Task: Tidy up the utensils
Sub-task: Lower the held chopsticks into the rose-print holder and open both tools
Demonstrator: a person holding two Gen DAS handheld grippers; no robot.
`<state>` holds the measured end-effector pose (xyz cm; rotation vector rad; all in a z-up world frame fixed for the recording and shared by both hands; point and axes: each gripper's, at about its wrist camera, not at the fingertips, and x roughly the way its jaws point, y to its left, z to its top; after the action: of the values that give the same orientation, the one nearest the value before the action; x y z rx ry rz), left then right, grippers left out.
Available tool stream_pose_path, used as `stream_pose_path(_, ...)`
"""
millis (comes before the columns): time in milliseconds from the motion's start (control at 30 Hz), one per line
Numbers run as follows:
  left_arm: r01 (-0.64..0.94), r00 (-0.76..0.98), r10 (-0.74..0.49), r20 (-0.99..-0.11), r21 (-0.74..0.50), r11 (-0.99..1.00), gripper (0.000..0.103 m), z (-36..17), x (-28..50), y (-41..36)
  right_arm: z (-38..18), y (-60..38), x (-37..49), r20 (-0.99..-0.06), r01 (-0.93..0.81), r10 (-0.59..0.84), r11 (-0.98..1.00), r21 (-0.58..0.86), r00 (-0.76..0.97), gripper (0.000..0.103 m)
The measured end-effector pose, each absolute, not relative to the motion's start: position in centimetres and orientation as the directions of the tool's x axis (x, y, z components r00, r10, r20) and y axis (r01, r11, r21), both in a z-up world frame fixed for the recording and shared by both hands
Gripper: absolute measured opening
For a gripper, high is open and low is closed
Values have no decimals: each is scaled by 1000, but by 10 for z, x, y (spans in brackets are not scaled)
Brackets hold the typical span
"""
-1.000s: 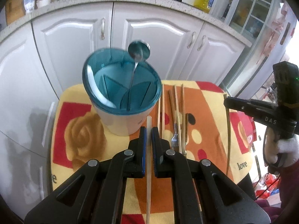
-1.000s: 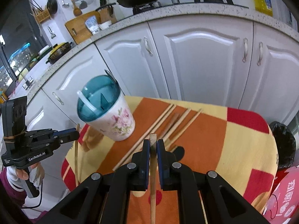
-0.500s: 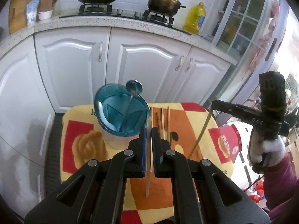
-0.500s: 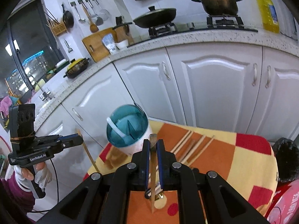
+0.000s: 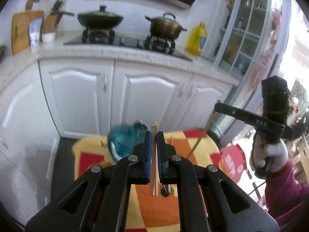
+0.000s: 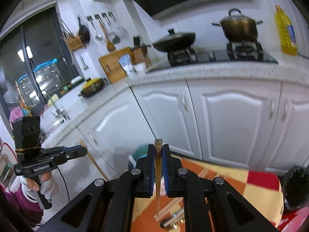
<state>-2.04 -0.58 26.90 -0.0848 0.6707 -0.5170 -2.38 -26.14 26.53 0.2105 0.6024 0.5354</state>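
Left gripper clamped on pale chopstick; right gripper clamped on dark chopstick. Both held above table. Teal utensil holder below holds spoon. Chopsticks, fork remain on tablecloth; mostly undone.

Both wrist views high, facing cabinets; share table.

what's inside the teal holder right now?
Left wrist view: the teal holder is blurred; divider walls show faintly and a rounded spoon head sticks up at its rim. The left gripper covers its right side, so the rest is hidden.
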Motion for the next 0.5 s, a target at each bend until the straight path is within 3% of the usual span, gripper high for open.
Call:
stream_pose_path(233,382,754,-418,-507,-180,907,4,302,10,1,312,-229,8,-443,-444,519,855,269,731,7)
stream_pose_path(500,339,794,-371,-481,-155,928,4,307,44,3,324,-193,39,-430,-448,492,870,207,757,7)
